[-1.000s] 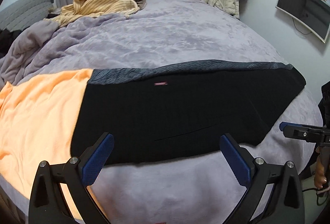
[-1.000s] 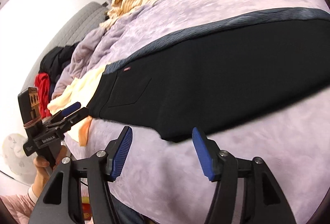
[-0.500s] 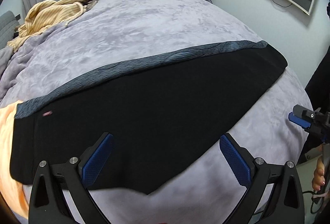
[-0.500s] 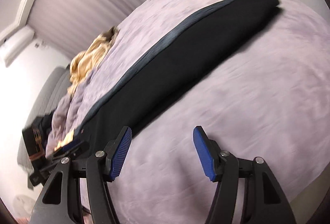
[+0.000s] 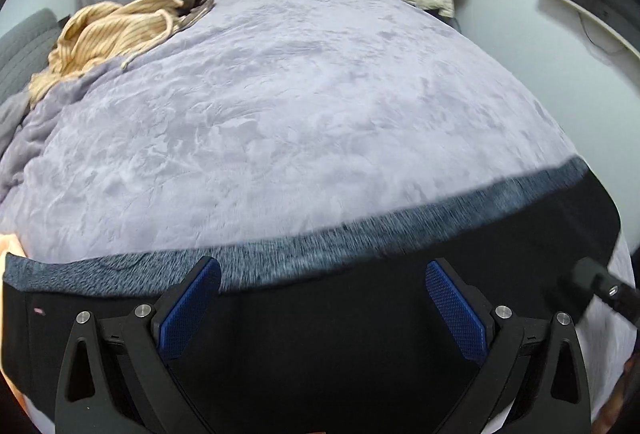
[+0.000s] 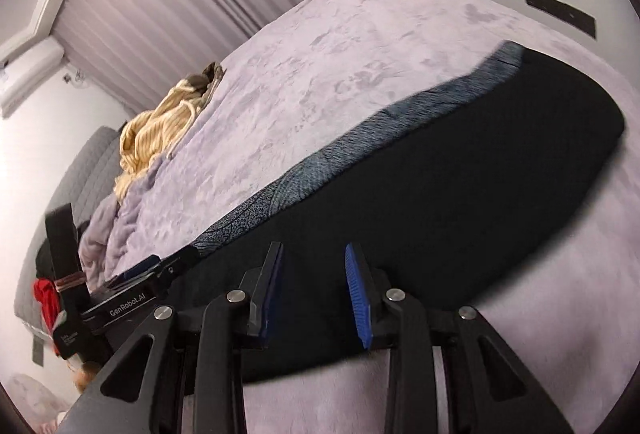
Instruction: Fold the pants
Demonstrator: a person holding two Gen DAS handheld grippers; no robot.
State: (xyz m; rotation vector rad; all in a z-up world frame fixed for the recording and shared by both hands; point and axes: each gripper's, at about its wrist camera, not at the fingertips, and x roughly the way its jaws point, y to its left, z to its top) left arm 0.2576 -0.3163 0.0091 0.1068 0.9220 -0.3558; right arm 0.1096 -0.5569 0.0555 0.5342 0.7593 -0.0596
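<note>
Right claw (image 6: 314, 292) was closing its 2 blue pads over the near edge of the pants (image 6: 440, 202), not yet pinching cloth as far as I could see. Left claw (image 5: 320, 318) hung spread wide over the black cloth, grasping nothing. Pants lay flat, lengthwise along the near side of the bed (image 6: 360, 46), grey band on the far edge. I judged a good grab needed both layers caught, then an even lift.

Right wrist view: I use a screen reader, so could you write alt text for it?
Black pants with a blue-grey upper edge lie flat across a lilac bedspread, under the right gripper, whose blue-padded fingers are closing with nothing visibly pinched between them. The left gripper reaches in at left; a yellow striped garment lies beyond.
</note>
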